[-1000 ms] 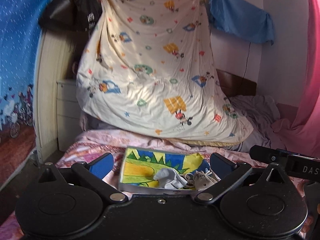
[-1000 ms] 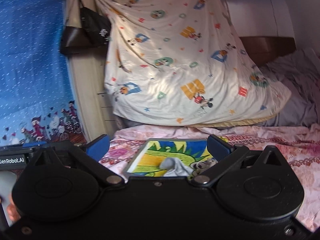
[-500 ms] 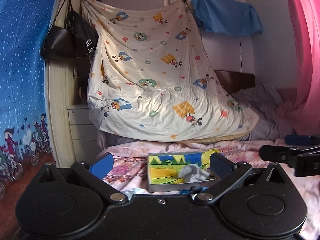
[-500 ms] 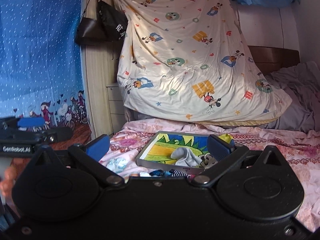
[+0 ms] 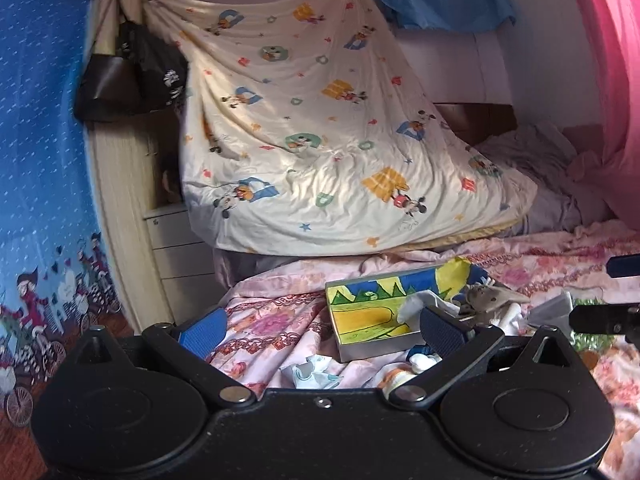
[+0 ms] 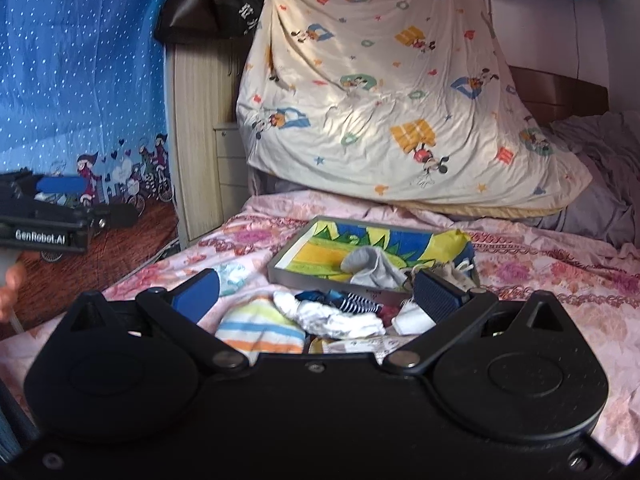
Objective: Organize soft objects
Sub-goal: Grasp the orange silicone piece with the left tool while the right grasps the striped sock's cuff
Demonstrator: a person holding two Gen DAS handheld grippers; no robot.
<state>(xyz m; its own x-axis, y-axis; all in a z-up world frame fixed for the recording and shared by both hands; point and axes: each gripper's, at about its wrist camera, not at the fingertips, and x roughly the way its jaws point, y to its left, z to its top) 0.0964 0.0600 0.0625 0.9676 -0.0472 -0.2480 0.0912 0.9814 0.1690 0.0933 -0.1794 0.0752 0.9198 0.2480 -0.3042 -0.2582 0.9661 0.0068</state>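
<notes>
A shallow grey tray [image 6: 304, 278] with a bright blue, yellow and green picture lining sits on the pink floral bedspread [image 6: 540, 272]; in the left wrist view the tray [image 5: 372, 350] is just ahead. A grey sock [image 6: 376, 266] and a grey plush toy [image 5: 490, 298] lie inside it. In front of the tray is a heap of small socks: a striped pastel one [image 6: 260, 326], a white one [image 6: 340, 316], a navy striped one [image 6: 352, 300]. My right gripper [image 6: 316, 294] hangs open above the heap. My left gripper [image 5: 320, 330] is open too, holding nothing.
A cartoon-print quilt [image 6: 392, 92] hangs over the bed's far end, with crumpled grey bedding [image 6: 600, 168] to its right. A wooden cabinet with drawers [image 5: 168, 248] and hanging black bags [image 6: 208, 4] stand left, beside a blue curtain [image 6: 80, 72]. A pink curtain [image 5: 608, 80] is at right.
Both grippers have pulled back and up from the tray, so the sock heap in front of it has come into view. Both stayed open.
</notes>
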